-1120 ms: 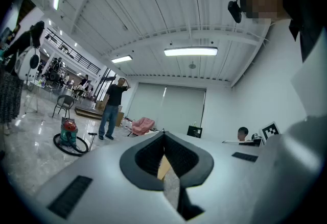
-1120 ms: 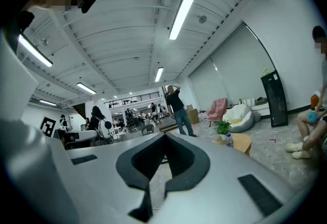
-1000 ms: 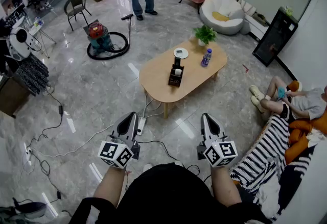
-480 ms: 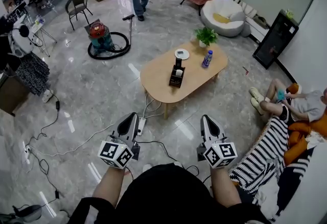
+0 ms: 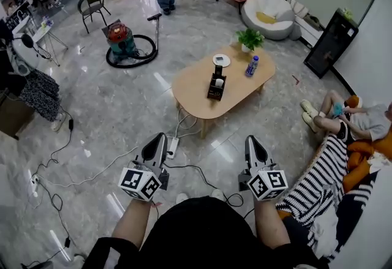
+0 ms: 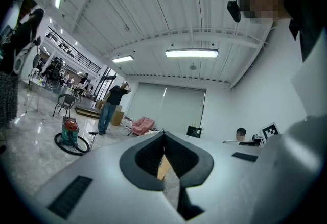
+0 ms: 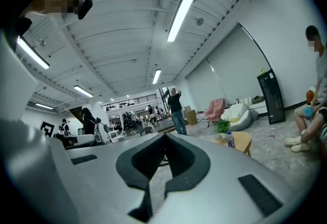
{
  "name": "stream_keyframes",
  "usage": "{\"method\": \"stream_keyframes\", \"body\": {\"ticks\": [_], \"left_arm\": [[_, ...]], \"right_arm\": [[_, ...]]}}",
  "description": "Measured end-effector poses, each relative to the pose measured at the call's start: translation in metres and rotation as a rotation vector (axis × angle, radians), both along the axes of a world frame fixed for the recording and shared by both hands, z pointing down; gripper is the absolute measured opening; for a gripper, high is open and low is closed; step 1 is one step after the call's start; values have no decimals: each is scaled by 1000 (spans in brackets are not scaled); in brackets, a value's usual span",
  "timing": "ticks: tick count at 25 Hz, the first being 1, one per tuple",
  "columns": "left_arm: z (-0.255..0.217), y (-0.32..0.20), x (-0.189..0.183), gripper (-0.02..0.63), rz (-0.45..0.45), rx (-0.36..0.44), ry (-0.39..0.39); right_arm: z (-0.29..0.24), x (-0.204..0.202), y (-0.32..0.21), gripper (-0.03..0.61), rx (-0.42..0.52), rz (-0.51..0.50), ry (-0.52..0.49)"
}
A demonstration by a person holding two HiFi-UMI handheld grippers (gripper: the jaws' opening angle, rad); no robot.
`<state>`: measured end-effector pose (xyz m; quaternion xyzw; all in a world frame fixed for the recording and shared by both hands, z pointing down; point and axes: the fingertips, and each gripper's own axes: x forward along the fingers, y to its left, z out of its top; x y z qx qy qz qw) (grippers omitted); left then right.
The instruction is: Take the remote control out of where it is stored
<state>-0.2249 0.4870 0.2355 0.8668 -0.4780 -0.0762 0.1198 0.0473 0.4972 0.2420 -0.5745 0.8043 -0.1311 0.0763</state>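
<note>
A black holder box (image 5: 215, 88) stands in the middle of the oval wooden coffee table (image 5: 196, 87), far ahead of me. A slim dark object, seemingly the remote control (image 5: 218, 70), sticks up out of it. My left gripper (image 5: 157, 141) and right gripper (image 5: 252, 141) are held side by side over the floor, well short of the table, both pointing level towards it. Both are shut with nothing between the jaws. In the left gripper view the left gripper (image 6: 163, 134) shows closed tips; in the right gripper view the right gripper (image 7: 164, 136) does too.
On the table are a white plate (image 5: 221, 60), a bottle (image 5: 250, 66) and a potted plant (image 5: 252, 39). Cables and a power strip (image 5: 173, 147) lie on the floor before it. A vacuum cleaner (image 5: 122, 41) stands far left. A seated person (image 5: 352, 124) is at the right.
The whole view has crept a little towards the table, both grippers moving with it and staying shut. The standing person at the back has shifted position.
</note>
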Motion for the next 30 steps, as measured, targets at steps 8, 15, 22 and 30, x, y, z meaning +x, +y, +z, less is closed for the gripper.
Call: {"method": "stream_keyframes", "body": {"ticks": [8, 15, 22, 30], "left_arm": [[0, 9, -36, 6, 31, 12, 2], [1, 8, -52, 6, 53, 16, 9], [10, -1, -52, 6, 71, 5, 10], [19, -28, -36, 6, 75, 20, -5]], "right_arm": [[0, -30, 19, 6, 1, 51, 11], [-1, -41, 31, 7, -5, 85, 28], [2, -45, 27, 6, -3, 97, 33], [15, -38, -6, 6, 15, 77, 17]]}}
